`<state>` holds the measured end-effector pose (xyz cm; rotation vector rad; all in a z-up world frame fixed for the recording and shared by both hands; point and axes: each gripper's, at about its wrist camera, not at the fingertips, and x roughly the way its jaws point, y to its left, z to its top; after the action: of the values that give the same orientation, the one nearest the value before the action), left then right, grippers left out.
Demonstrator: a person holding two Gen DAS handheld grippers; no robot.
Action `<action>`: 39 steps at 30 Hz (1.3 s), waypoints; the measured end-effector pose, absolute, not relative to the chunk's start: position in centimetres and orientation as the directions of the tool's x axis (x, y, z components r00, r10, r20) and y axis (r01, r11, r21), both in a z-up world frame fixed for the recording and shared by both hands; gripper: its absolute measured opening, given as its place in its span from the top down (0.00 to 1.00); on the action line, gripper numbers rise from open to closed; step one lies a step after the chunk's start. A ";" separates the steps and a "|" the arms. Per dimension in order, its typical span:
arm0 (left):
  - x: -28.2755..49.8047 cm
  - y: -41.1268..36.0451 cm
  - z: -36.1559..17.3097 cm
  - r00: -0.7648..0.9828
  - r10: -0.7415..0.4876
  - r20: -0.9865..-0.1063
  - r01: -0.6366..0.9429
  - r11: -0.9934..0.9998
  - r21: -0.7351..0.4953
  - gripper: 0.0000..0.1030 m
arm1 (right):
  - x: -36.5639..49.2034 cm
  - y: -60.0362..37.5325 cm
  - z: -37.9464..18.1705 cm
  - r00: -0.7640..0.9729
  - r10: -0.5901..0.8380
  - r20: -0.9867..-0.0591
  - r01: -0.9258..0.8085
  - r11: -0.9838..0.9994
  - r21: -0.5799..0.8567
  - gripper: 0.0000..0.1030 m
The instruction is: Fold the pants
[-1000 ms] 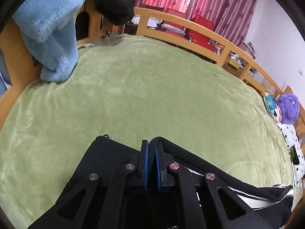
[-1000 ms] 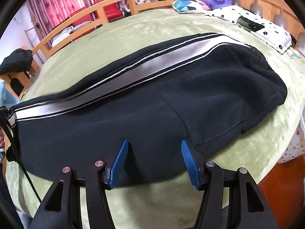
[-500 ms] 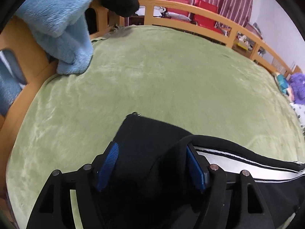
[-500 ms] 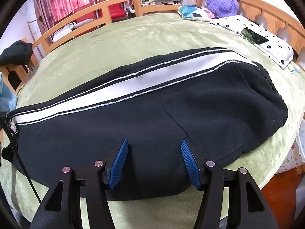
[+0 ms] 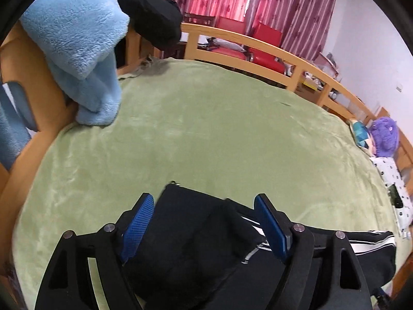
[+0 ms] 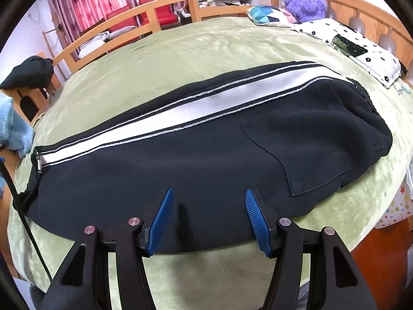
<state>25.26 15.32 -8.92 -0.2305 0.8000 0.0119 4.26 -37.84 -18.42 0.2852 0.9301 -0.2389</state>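
Black pants (image 6: pixel 206 160) with a white side stripe lie lengthwise on the green bed cover (image 6: pixel 206 51), folded leg on leg, waistband at the right, cuffs at the left. In the left wrist view the cuff end (image 5: pixel 196 230) lies rumpled below my left gripper (image 5: pixel 204 204). Its jaws are opening, and the blue pads stand clear of the cloth on both sides. My right gripper (image 6: pixel 207 199) hovers open over the near edge of the pants at mid-length, nothing between its pads.
A light blue fleece (image 5: pixel 82 51) and a dark garment (image 5: pixel 152 13) hang over the wooden bed frame (image 5: pixel 258 41) at the left end. A purple plush toy (image 6: pixel 304 0), a patterned cushion (image 6: pixel 268 15) and a dotted pillow (image 6: pixel 361 49) sit at the head end. Red chairs (image 5: pixel 265 41) stand beyond the rail.
My left gripper was shut on the pants cuff a second ago; it has opened, let the cuff drop and lifted back. My right gripper drew back slightly, still open the same width.
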 end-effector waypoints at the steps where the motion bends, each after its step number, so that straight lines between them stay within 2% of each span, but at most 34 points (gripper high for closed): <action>1: 25.1 15.0 -9.1 0.695 -0.078 -0.715 -0.086 0.978 -0.191 0.23 | 4.1 -37.7 -18.3 0.577 -0.083 -0.813 0.321 0.938 0.132 0.44; 6: 23.1 11.7 -13.0 0.634 -0.131 -0.762 0.006 0.986 -0.164 0.23 | 3.6 -37.8 -18.6 0.570 -0.087 -0.817 0.326 0.937 0.127 0.42; 11: 21.7 8.8 -18.8 0.556 -0.122 -0.822 0.030 0.991 -0.127 0.24 | 3.5 -37.8 -19.5 0.542 -0.092 -0.835 0.331 0.937 0.112 0.42; 13: 21.9 7.6 -20.3 0.557 -0.100 -0.825 0.033 0.995 -0.098 0.24 | 3.4 -37.6 -19.7 0.534 -0.099 -0.840 0.329 0.939 0.098 0.42; 14: 22.2 7.0 -20.9 0.564 -0.047 -0.825 0.028 0.999 -0.038 0.24 | 3.5 -37.5 -19.8 0.526 -0.104 -0.844 0.332 0.939 0.091 0.42; 15: 22.5 6.4 -21.2 0.568 0.012 -0.823 0.015 1.000 0.024 0.32 | 3.6 -37.4 -19.9 0.519 -0.104 -0.848 0.332 0.939 0.088 0.42; 16: 23.0 6.3 -21.7 0.566 0.083 -0.820 -0.007 0.995 0.096 0.44 | 3.6 -37.2 -19.9 0.516 -0.105 -0.850 0.331 0.940 0.084 0.42; 17: 23.8 6.3 -22.3 0.554 0.107 -0.825 -0.015 0.993 0.118 0.71 | 3.8 -37.0 -20.0 0.512 -0.111 -0.852 0.330 0.941 0.076 0.42; 20: 25.0 8.7 -21.3 0.568 0.019 -0.823 -0.046 0.999 -0.009 0.86 | 4.3 -36.6 -19.9 0.507 -0.125 -0.853 0.330 0.942 0.058 0.42; 21: 25.3 9.5 -20.7 0.583 0.013 -0.812 -0.053 0.998 -0.022 0.86 | 4.5 -36.4 -19.8 0.506 -0.128 -0.853 0.330 0.943 0.054 0.42; 24: 26.1 13.6 -18.1 0.630 0.047 -0.775 -0.140 0.989 -0.053 0.86 | 5.2 -35.9 -19.6 0.507 -0.138 -0.851 0.327 0.944 0.042 0.42; 26: 26.8 16.9 -16.7 0.623 0.113 -0.774 -0.212 0.977 -0.028 0.80 | 5.7 -35.4 -19.7 0.506 -0.137 -0.852 0.318 0.947 0.036 0.42; 27: 27.0 18.0 -16.3 0.617 0.154 -0.772 -0.246 0.969 -0.003 0.68 | 5.9 -35.1 -19.7 0.506 -0.135 -0.852 0.313 0.949 0.035 0.42; 28: 27.0 19.3 -16.0 0.611 0.201 -0.766 -0.286 0.958 0.023 0.62 | 6.0 -34.7 -19.7 0.507 -0.132 -0.852 0.305 0.952 0.033 0.42; 29: 26.8 20.5 -15.7 0.608 0.233 -0.759 -0.318 0.947 0.035 0.48 | 6.2 -34.3 -19.8 0.507 -0.130 -0.852 0.296 0.955 0.031 0.42; 30: 26.5 21.5 -15.5 0.611 0.238 -0.755 -0.331 0.943 0.029 0.41 | 6.3 -33.8 -19.8 0.507 -0.126 -0.853 0.289 0.957 0.030 0.42; 32: 25.3 23.0 -15.3 0.632 0.181 -0.753 -0.314 0.949 -0.036 0.41 | 6.4 -33.2 -19.8 0.508 -0.117 -0.854 0.276 0.961 0.033 0.42; 36: 23.1 23.9 -16.9 0.615 -0.003 -0.788 -0.239 0.952 -0.189 0.41 | 6.2 -32.1 -19.8 0.514 -0.106 -0.851 0.257 0.966 0.035 0.42; 39: 20.9 23.5 -18.7 0.611 -0.143 -0.778 -0.181 0.932 -0.313 0.40 | 5.9 -31.7 -19.9 0.508 -0.102 -0.855 0.254 0.966 0.036 0.42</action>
<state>20.86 23.53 -18.74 -0.3834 0.9188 0.0229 5.88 -31.71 -19.90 0.1643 1.0167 -0.2159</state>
